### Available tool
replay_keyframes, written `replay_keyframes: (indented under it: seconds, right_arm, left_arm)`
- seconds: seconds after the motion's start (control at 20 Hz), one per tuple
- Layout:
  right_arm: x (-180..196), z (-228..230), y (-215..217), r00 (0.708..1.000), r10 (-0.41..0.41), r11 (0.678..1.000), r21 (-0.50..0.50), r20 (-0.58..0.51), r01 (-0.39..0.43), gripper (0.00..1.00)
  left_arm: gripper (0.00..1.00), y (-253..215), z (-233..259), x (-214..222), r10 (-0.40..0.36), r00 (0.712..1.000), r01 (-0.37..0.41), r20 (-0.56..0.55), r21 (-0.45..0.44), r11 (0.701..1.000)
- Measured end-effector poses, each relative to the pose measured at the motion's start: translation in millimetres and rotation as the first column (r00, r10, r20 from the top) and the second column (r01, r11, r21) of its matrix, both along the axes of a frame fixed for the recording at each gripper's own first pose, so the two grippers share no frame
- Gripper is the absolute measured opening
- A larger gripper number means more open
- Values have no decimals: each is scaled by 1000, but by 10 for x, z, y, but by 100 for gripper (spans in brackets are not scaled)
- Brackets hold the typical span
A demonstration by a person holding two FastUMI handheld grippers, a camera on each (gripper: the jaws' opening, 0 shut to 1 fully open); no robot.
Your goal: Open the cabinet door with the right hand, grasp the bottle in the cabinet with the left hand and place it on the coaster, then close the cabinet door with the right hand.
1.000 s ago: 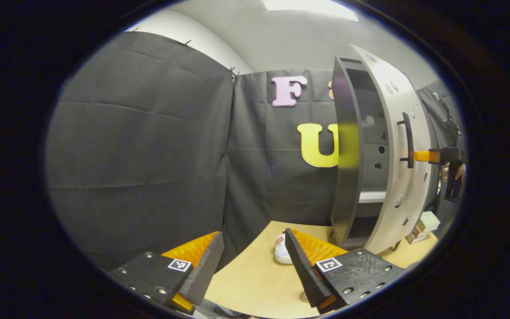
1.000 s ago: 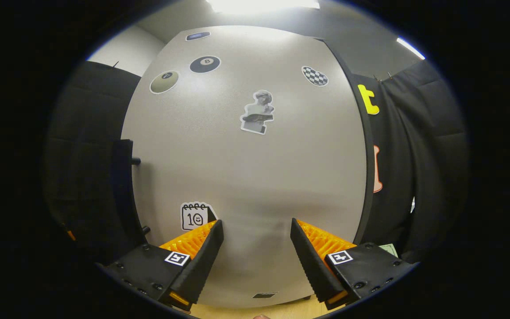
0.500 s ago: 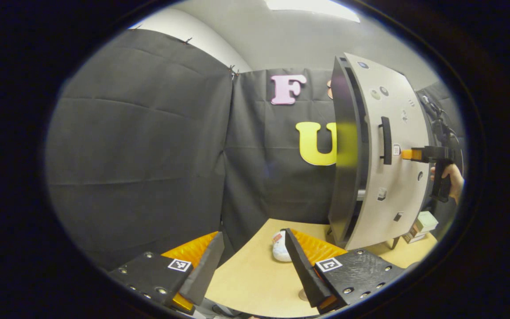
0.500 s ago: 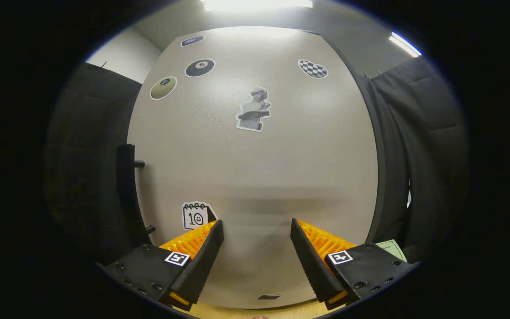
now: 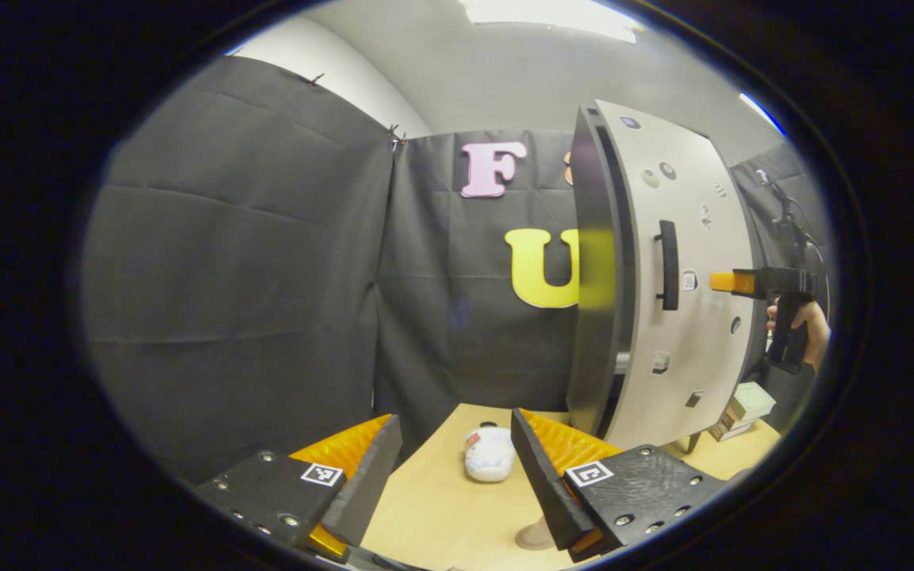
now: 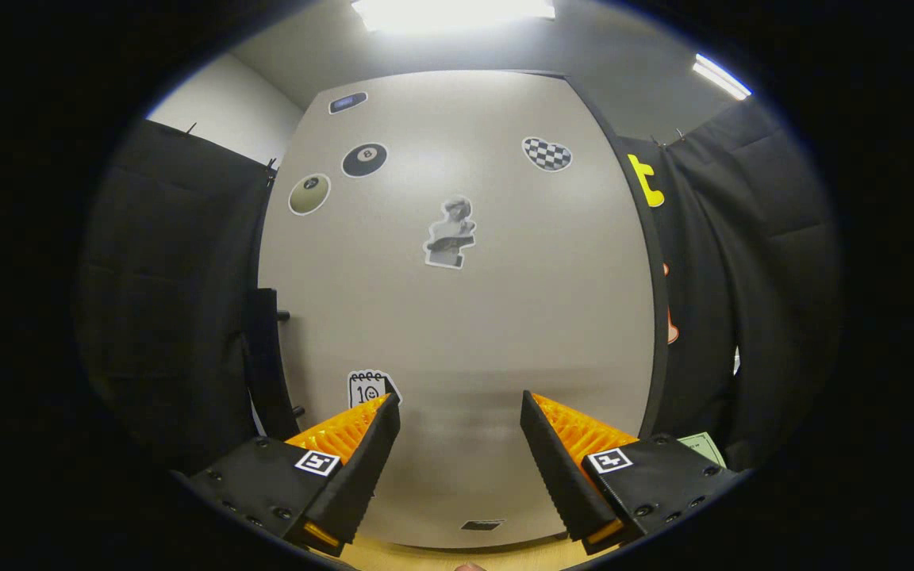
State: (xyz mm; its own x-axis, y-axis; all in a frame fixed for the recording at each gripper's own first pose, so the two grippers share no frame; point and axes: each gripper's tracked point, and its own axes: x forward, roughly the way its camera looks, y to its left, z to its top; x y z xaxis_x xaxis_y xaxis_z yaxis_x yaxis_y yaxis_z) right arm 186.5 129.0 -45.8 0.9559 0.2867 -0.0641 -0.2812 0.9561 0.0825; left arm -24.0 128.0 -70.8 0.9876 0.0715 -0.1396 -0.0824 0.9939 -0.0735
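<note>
In the left gripper view, the left gripper [image 5: 449, 476] hangs spread and empty over the counter [image 5: 441, 515], since the bottle [image 5: 490, 454] already stands there, seemingly on the coaster. In the right gripper view, the right gripper [image 6: 457, 468], fingers apart and grasping nothing, faces the nearly closed cabinet door [image 6: 465, 317] to push it shut.

- Our left gripper [image 5: 451, 468] hangs with fingers spread and empty above the wooden table [image 5: 433, 515]
- A small white bottle [image 5: 489, 454] stands on the table between our fingertips, farther off
- At right the cabinet [image 5: 592, 270] stands upright, its pale stickered door [image 5: 691, 262] nearly flush, black handle [image 5: 667, 264] facing us
- Our right gripper [image 5: 723, 281], held in a hand [image 5: 806, 321], points at the door beside the handle, its tip close to the panel
</note>
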Motion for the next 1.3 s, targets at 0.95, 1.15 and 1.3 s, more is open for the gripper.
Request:
replay_keyframes:
  seconds: [0.95, 1.15, 1.3]
  right_arm:
    - [-924, 152, -2067, 982, -187, 975, -111, 36, 190, 97]
    - [-1062, -59, -2259, 980, -197, 972, -125, 19, 198, 97]
    - [-1182, -268, -2268, 983, -185, 974, -136, -8, 182, 97]
  left_arm:
    - [88, -1745, 817, 358, -258, 959, 253, 115, 52, 966]
    - [84, -1950, 878, 323, -269, 956, 262, 114, 75, 962]
    - [84, -1996, 895, 267, -260, 959, 252, 115, 84, 964]
